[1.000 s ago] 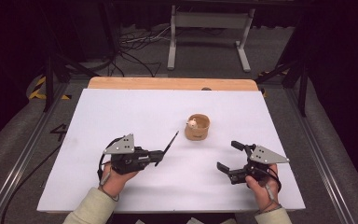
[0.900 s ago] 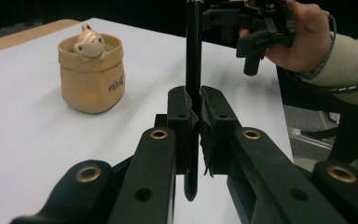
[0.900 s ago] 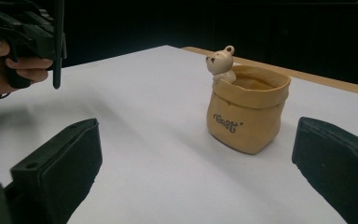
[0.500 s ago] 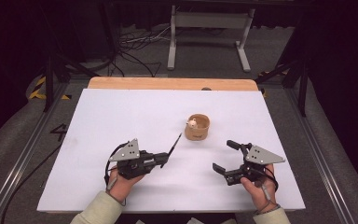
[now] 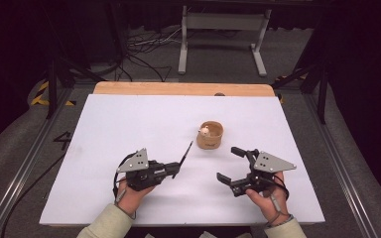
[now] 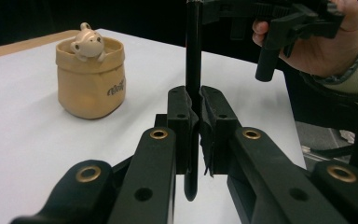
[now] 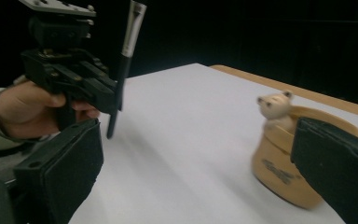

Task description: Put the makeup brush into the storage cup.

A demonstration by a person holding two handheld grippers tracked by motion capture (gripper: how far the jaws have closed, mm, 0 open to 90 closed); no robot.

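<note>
A: What carries everything?

B: A white worktop (image 5: 129, 129) with a wooden strip along its far edge.

A: And the tongs?

B: The right tongs (image 5: 230, 166) stand spread wide with nothing between them, near the front of the worktop. The left tongs (image 5: 174, 169) are pressed together, pinching a slim black pen (image 5: 185, 153) whose tip slants up toward the far side.

A: Anything else?

B: A small tan pot (image 5: 211, 135) sits mid-worktop, just beyond both tongs, with a tiny bear figure (image 6: 88, 42) peeking over its rim.
</note>
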